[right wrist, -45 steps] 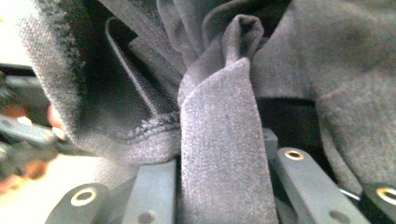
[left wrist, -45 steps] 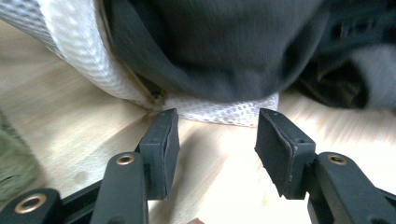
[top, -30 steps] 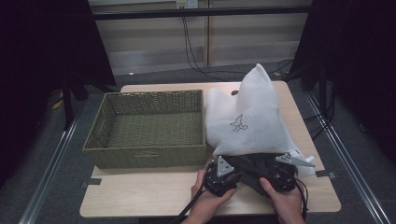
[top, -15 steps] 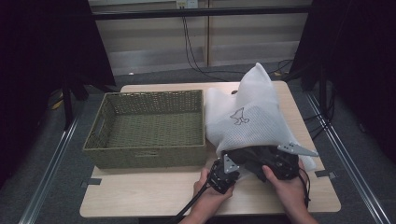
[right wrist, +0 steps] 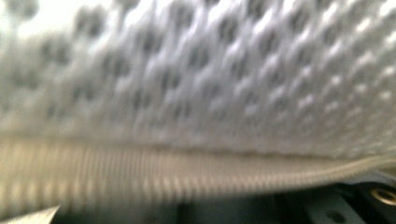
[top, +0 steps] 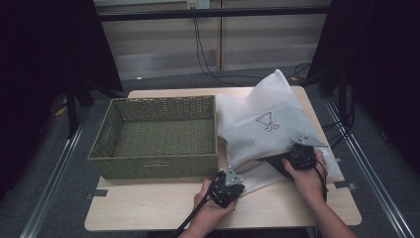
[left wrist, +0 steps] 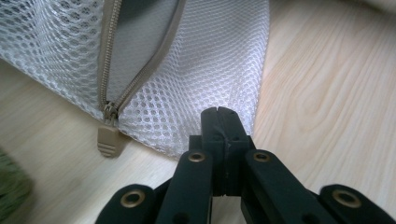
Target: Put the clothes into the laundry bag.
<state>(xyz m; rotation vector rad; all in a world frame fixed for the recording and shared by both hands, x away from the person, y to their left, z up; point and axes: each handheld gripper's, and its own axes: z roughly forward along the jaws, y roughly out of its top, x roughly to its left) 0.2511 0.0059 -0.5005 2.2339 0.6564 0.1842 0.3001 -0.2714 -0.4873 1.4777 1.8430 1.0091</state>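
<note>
A white mesh bag [top: 270, 129] with a small printed emblem lies on the right half of the table, its far corner peaked up. Its beige zipper stands partly undone, the pull [left wrist: 108, 140] resting on the wood. My left gripper [top: 236, 177] is at the bag's near edge; in the left gripper view [left wrist: 217, 112] its jaws are pressed together on the mesh hem [left wrist: 205, 60]. My right gripper [top: 277, 162] reaches in under the bag's raised upper layer and holds it. Blurred mesh [right wrist: 210, 70] and zipper tape [right wrist: 187, 172] sit right against the right gripper view's lens and hide the jaws.
An empty olive wicker basket [top: 153, 161] takes up the left half of the table, touching the bag's left side. Bare wood [top: 148, 208] runs along the front edge. Metal rails and cables lie on the floor around the table.
The two grippers were side by side at the bag's near edge. The right one has moved away and to the right with the upper layer, opening the mouth. The left one shifted slightly left.
</note>
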